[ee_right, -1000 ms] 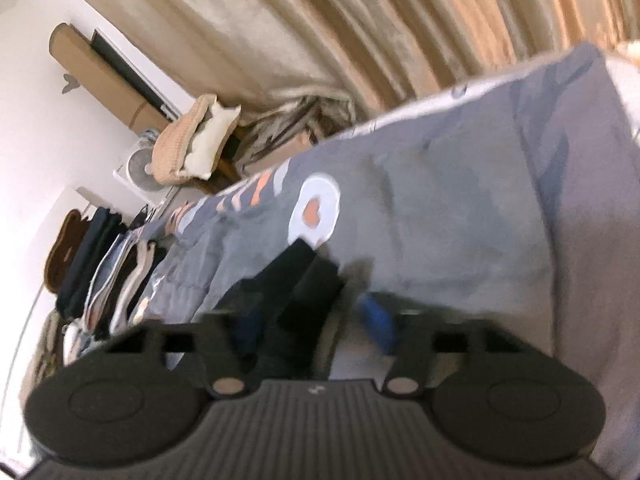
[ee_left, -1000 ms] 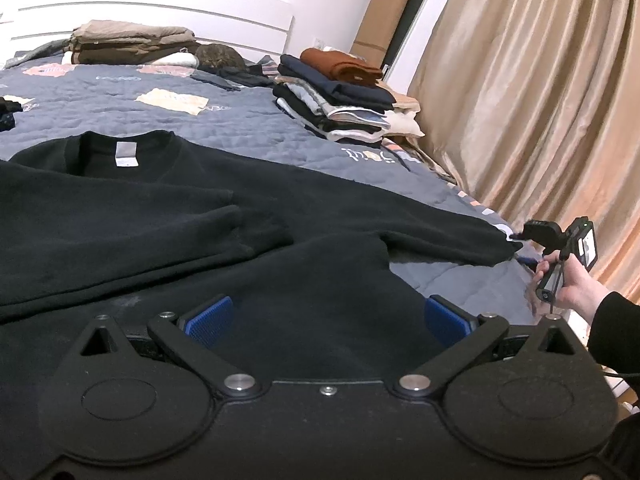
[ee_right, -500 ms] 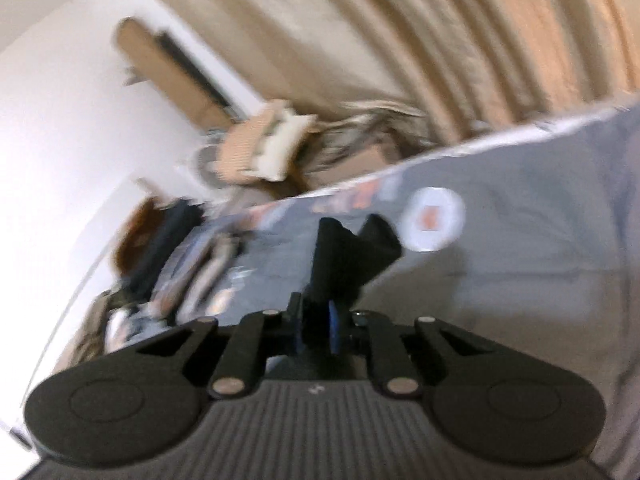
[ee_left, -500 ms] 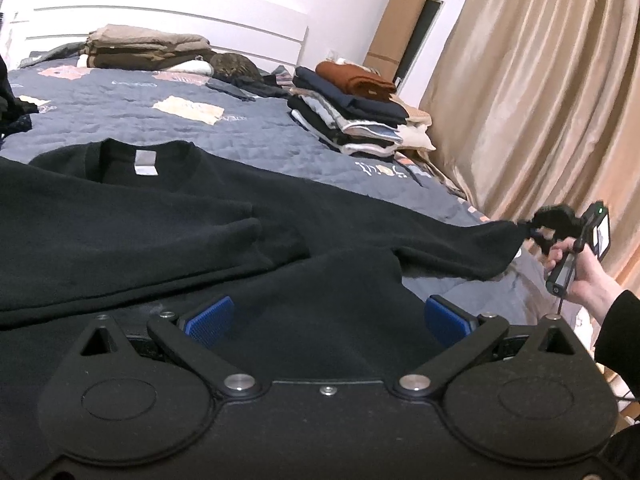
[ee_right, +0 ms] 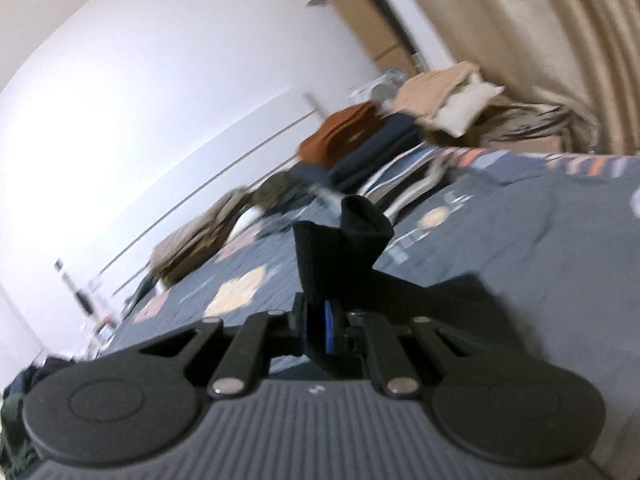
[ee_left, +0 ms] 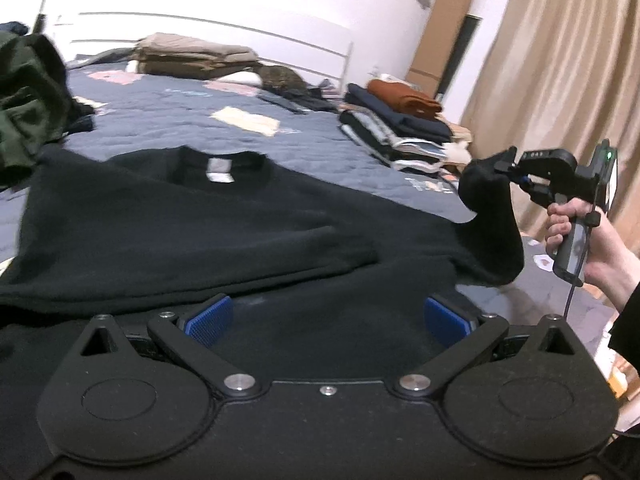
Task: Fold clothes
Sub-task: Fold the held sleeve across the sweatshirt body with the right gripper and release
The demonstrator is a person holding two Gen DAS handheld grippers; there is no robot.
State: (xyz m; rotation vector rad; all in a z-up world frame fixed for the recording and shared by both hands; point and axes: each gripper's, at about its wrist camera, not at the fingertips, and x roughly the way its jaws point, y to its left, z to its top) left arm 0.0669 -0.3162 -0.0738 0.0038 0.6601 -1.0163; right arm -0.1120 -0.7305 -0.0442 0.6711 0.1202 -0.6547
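A black sweatshirt (ee_left: 192,232) lies flat on the blue-grey quilted bed (ee_left: 168,116), collar and white tag away from me. One sleeve is folded across its chest. My left gripper (ee_left: 328,320) is open and empty, just above the sweatshirt's lower part. My right gripper (ee_left: 508,172) is shut on the cuff of the other sleeve (ee_left: 484,188) and holds it lifted above the bed at the right. In the right wrist view the black cuff (ee_right: 340,252) sticks up from between the closed blue pads (ee_right: 329,326) of the right gripper (ee_right: 322,320).
A stack of folded clothes (ee_left: 400,120) sits at the bed's far right, a beige folded pile (ee_left: 192,56) by the headboard. Dark green clothing (ee_left: 24,100) is heaped at the left. Beige curtains (ee_left: 560,60) hang on the right.
My right gripper closed on the sleeve cuff, lifted it off the bed and swung it left toward the sweatshirt body. My left gripper stayed open and shifted a little over the sweatshirt.
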